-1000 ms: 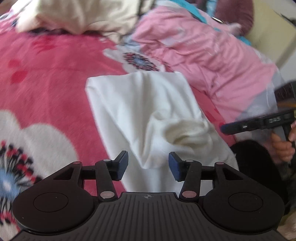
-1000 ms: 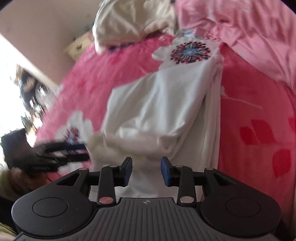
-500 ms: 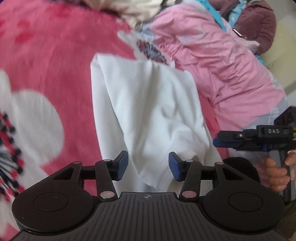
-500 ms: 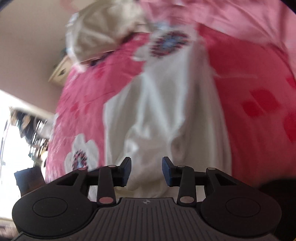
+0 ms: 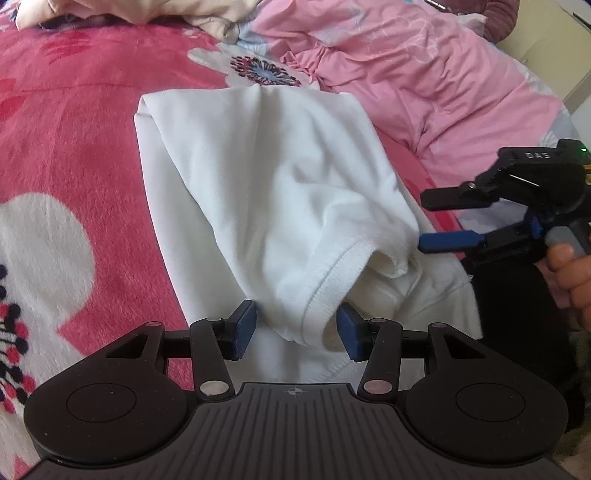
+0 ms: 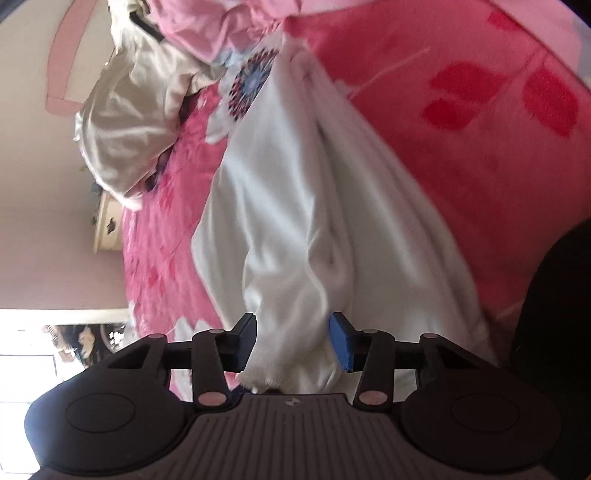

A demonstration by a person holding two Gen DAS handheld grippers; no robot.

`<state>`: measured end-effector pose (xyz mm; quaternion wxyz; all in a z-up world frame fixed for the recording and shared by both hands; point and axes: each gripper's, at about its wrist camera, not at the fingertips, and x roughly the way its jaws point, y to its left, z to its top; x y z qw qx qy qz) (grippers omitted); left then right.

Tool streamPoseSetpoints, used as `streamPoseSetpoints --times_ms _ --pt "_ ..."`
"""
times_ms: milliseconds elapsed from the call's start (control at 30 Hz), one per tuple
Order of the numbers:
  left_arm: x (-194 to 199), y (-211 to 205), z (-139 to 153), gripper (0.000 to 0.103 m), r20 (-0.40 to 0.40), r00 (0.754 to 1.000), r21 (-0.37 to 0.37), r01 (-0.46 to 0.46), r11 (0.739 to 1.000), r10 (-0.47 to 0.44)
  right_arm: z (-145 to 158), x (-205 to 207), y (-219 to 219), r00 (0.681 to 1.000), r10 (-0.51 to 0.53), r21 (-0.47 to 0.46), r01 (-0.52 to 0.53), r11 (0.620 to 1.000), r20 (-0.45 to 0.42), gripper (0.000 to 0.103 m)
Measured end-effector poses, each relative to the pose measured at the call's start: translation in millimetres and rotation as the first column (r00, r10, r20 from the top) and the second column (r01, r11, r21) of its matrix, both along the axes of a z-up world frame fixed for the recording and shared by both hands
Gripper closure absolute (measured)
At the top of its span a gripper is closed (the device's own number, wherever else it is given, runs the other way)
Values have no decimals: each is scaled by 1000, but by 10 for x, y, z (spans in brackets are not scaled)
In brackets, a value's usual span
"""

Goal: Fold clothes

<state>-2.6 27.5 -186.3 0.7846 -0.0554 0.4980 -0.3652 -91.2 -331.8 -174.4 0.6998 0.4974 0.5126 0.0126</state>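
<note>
1. Left wrist view: left gripper point(image 5: 296, 329) had its jaws spread wide, released, with the ribbed hem of the white garment point(image 5: 258, 177) bunched between the pads.
2. Right gripper point(image 5: 448, 218) sat just beside the garment's right edge, fingers parted, gripping nothing, held by a hand point(image 5: 572, 273).
3. Garment lay partly folded on the pink floral blanket point(image 5: 66, 122).
4. Farther back: pink quilt point(image 5: 424, 74), cream bundle point(image 5: 129, 11).

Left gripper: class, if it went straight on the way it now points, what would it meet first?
The left gripper, open, would probably first meet the ribbed cuff of the white garment, already between its fingers; depth is uncertain.
</note>
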Motion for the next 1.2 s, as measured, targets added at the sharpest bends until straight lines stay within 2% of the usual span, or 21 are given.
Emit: streamPoseSetpoints --times_ms 200,300,400,433,500,633,767,1000,1200 --pt "-7 10 35 56 61 998 27 15 1000 -17 -141 38 162 997 22 44 -19 999 -69 58" --pt "-29 -5 33 58 81 996 32 26 999 -28 -199 59 214 996 4 36 -1 999 -89 61" --pt "-47 -22 30 61 91 995 37 41 998 -44 -255 79 241 993 -35 22 37 999 -112 72" --pt "-51 -24 30 61 91 995 36 45 998 -48 -261 84 252 993 -44 12 45 999 -111 80" --pt "-50 -13 34 61 78 996 20 43 999 -45 -272 72 252 992 -70 6 71 997 -105 89" --pt "-30 131 67 57 4 1000 -60 28 998 -28 -198 -5 232 995 -67 27 70 997 -79 93" --pt "89 272 -1 53 -87 996 -131 -42 991 31 -42 -72 184 998 -37 15 38 999 -50 94" --pt "299 518 -120 51 -254 960 -235 -178 956 116 -168 -89 246 995 15 -14 -16 1000 -101 94" --pt "310 390 -220 51 -310 942 -208 -197 958 127 -104 -162 335 994 55 -40 -60 997 -97 94"
